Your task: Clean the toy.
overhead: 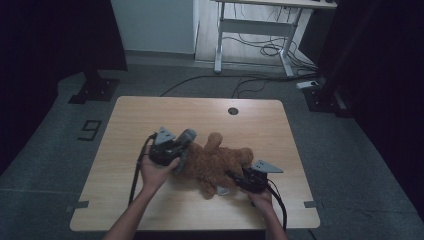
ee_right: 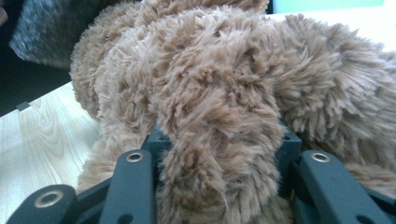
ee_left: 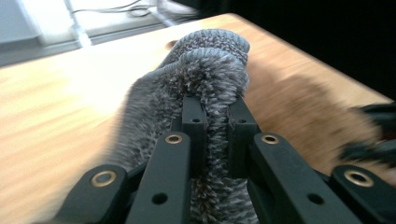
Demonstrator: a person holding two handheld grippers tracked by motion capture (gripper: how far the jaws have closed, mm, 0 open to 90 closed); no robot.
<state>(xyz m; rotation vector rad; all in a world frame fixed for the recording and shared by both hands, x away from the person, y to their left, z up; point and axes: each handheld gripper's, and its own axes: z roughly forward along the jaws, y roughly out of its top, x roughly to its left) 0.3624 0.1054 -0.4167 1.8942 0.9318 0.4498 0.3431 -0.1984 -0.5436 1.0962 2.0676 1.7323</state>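
Two hand-held grippers work a brown teddy bear lying mid-table: right gripper clamps its leg to steady it, while left gripper pinches a grey knitted garment at its head.

High view: overhead, facing forward-down across table. Gripper views: close, low along jaws. Shared: brown plush bear.

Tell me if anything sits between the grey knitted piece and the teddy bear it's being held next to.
Nothing visible does. The left tool is shut on the grey knitted piece right beside the brown teddy bear, which the right tool grips.
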